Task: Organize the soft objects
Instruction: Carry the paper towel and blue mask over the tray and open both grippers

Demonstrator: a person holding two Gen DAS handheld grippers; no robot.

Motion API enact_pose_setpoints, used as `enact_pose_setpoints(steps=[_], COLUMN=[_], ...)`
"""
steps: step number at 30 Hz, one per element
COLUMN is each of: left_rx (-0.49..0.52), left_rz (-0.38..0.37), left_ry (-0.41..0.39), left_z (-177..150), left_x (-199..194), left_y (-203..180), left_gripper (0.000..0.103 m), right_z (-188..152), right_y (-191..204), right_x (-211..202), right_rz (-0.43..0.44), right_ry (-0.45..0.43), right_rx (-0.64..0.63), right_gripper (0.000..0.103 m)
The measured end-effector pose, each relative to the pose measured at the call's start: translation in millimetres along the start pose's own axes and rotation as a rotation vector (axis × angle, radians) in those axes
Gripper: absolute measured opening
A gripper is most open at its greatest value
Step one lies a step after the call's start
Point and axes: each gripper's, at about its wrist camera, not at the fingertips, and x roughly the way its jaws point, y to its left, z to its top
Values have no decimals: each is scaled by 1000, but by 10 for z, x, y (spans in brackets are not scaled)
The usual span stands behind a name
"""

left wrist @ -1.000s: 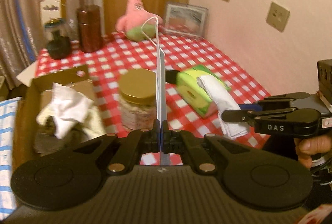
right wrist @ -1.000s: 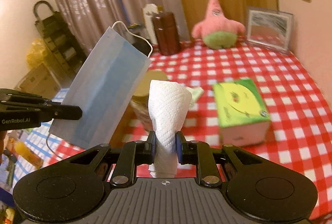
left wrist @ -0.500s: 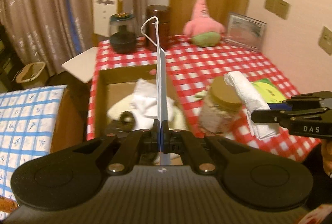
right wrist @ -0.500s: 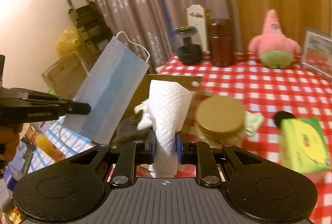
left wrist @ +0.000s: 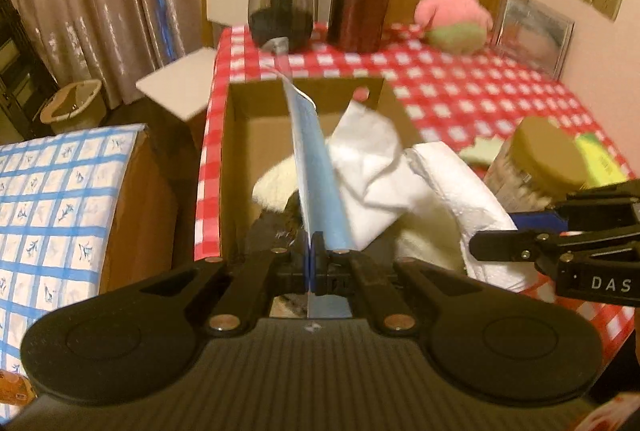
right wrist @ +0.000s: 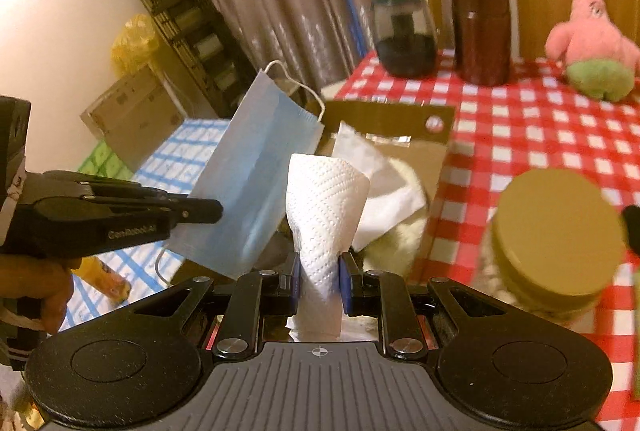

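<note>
Pale blue face mask [right wrist: 256,175]; white dimpled paper towel [right wrist: 324,207]; brown cardboard box [left wrist: 256,135]; red-and-white checked tablecloth [left wrist: 472,91]; pink-and-green plush starfish [left wrist: 452,11]; gold-lidded jar [right wrist: 556,231]; blue-and-white checked cloth [left wrist: 60,191].

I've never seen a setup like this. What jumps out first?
Two hand-held grippers, each pinching something soft: the left gripper holds a blue face mask, the right gripper a white paper towel. Both hover over an open cardboard box with white cloths inside, at the edge of a red-checked table. A pink starfish plush sits at the back.
</note>
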Motion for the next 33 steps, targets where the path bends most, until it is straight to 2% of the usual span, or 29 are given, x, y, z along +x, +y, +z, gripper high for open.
enact_pose_setpoints(steps=[4,8,12,13,17,18,21,27,33], left_rx=[59,77,87,86,92,91,87,56,42], left_rz=[36,48,56,56,60,59,68,89,79], left_ry=[47,63,62,61,44,40,37,20,0], left_z=[-99,-157,-165,-167,-163,-160,-183,-220,-277], left_x=[233,395,377,354,237,210,128,-91,-365], left_y=[29,98,128,135,128,121,110,134,18], left_gripper=[0,0,10,13,28,29,30,32,33], right_z=[-77,-160,-217,-231,-246,-241,-230,-245,-283], right_y=[19,31,24,27,44,55,93,134,131], right_x=[285,462,564,560,472,456,370,177,-102], right_rz=[-8,-35,-38,-32,-10,-13,-15,-22,-29], right_ry=[47,88,128,128,113,111,97,73,44], right_rx=[-3,-21,-26,-27,-32,-35,-46,-55,-43], right_gripper=[20,20,22,23,40,45,52,55,56])
